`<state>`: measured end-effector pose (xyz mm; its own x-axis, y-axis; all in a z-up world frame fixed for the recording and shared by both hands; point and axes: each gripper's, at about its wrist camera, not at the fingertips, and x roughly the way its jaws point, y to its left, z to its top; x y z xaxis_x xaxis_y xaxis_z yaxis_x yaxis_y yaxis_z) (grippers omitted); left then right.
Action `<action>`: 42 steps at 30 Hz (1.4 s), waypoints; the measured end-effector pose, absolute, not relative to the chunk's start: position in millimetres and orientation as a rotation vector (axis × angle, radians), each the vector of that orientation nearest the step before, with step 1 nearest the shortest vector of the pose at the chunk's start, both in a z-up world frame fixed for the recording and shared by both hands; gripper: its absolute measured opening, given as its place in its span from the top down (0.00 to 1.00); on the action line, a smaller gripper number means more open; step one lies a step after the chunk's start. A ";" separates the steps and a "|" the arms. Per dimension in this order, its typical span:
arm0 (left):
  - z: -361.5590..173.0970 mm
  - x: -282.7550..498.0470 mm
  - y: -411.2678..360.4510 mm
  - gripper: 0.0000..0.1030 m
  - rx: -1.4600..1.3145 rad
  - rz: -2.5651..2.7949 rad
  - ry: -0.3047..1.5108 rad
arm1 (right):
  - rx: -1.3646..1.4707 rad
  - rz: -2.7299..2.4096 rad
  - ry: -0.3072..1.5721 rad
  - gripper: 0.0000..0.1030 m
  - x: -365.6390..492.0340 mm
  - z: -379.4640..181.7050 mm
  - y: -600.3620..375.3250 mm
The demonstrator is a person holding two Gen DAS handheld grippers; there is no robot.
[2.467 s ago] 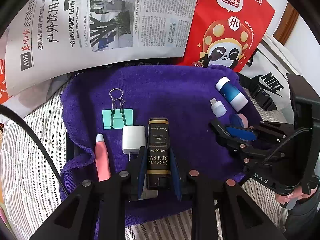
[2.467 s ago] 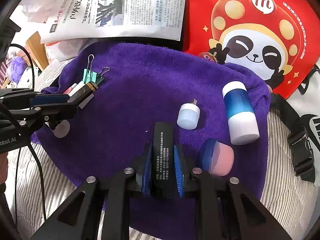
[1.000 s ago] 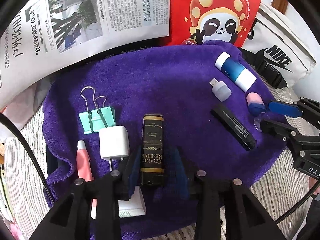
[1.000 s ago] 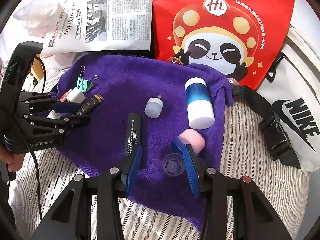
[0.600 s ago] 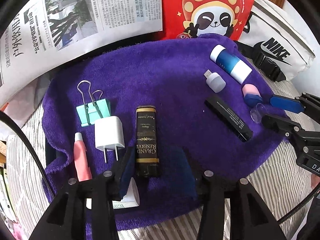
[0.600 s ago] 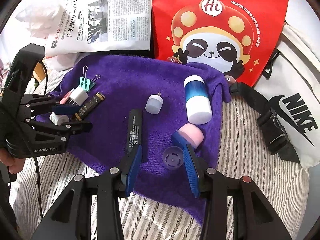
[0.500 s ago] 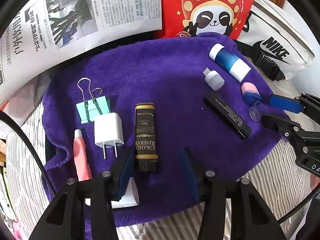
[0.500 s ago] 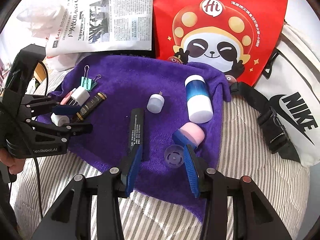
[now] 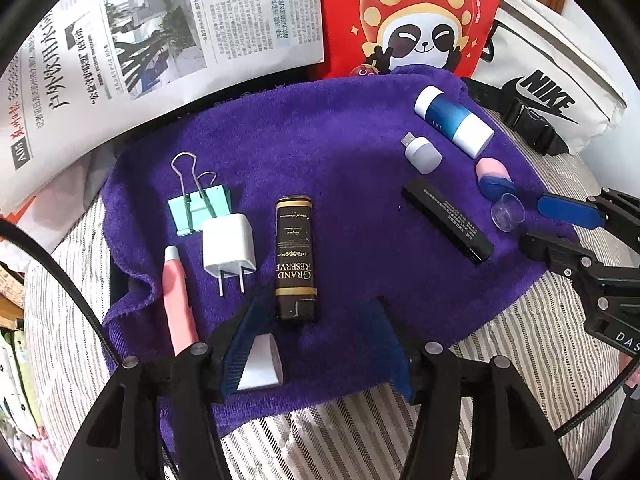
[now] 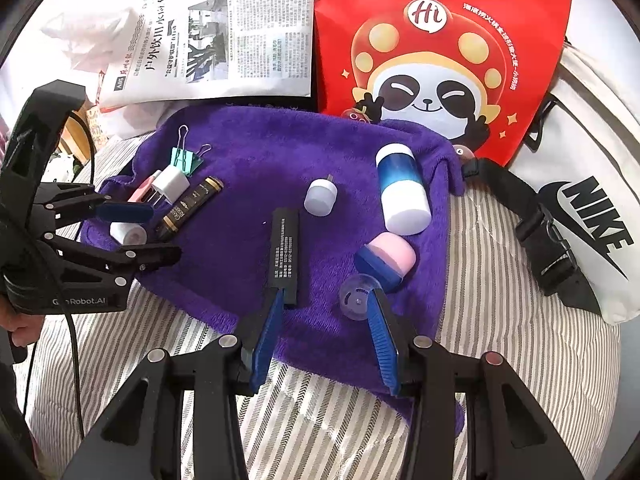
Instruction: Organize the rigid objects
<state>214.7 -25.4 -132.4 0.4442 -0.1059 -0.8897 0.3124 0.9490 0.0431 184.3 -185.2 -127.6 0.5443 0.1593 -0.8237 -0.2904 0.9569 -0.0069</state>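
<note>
Both grippers released above the purple towel (image 9: 340,160).

Left gripper (image 9: 316,320): jaws have just been opening; the gold-banded black tube (image 9: 295,256) lies free just ahead of its fingertips, long axis along the fingers, lettering upside down to the camera. A white block (image 9: 262,364) is partly hidden behind the left finger (image 9: 240,344). Right gripper (image 10: 326,300): jaws apart, nothing clamped; the black bar (image 10: 286,252) lies lengthwise, its near end beside the left finger, and a clear cap (image 10: 357,296), hard to make out, is beside the right finger.
</note>
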 end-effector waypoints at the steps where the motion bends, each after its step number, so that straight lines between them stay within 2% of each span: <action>1: -131.2 214.7 -23.8 0.43 0.213 -0.259 1.082 | -0.148 0.268 0.961 0.57 183.3 -127.5 -185.2; 5: -126.7 209.8 -19.3 0.39 0.214 -0.241 1.077 | -0.149 0.273 0.967 0.56 180.2 -126.0 -185.6; 9: -121.4 203.4 -15.3 0.35 0.219 -0.223 1.068 | -0.147 0.267 0.956 0.45 175.2 -121.5 -186.5; 11: -117.7 199.7 -12.3 0.33 0.215 -0.211 1.061 | -0.144 0.260 0.949 0.44 172.4 -117.9 -187.0; 13: -113.9 195.4 -9.3 0.25 0.200 -0.197 1.054 | -0.138 0.250 0.944 0.41 169.0 -113.9 -187.7; 17: -104.7 183.8 -4.7 0.21 0.165 -0.169 1.032 | -0.117 0.225 0.927 0.29 160.8 -105.8 -190.9; 22: -93.4 163.2 -1.6 0.06 0.135 -0.138 1.004 | -0.076 0.186 0.916 0.18 148.2 -96.3 -195.7; 29: -74.2 132.9 8.9 0.01 0.073 -0.099 0.959 | -0.033 0.129 0.922 0.12 125.7 -88.1 -201.8; 36: -52.3 99.5 12.1 0.01 0.022 -0.076 0.893 | -0.050 0.075 0.896 0.02 95.5 -71.5 -205.5; 42: -37.4 72.0 10.5 0.01 0.007 -0.046 0.849 | -0.064 0.054 0.876 0.00 68.7 -51.4 -205.0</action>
<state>72.0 10.5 -37.4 0.6595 -0.0378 -0.7507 0.0435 0.9990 -0.0121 68.7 -205.0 -51.4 0.6387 0.0213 -0.7691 -0.0735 0.9967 -0.0335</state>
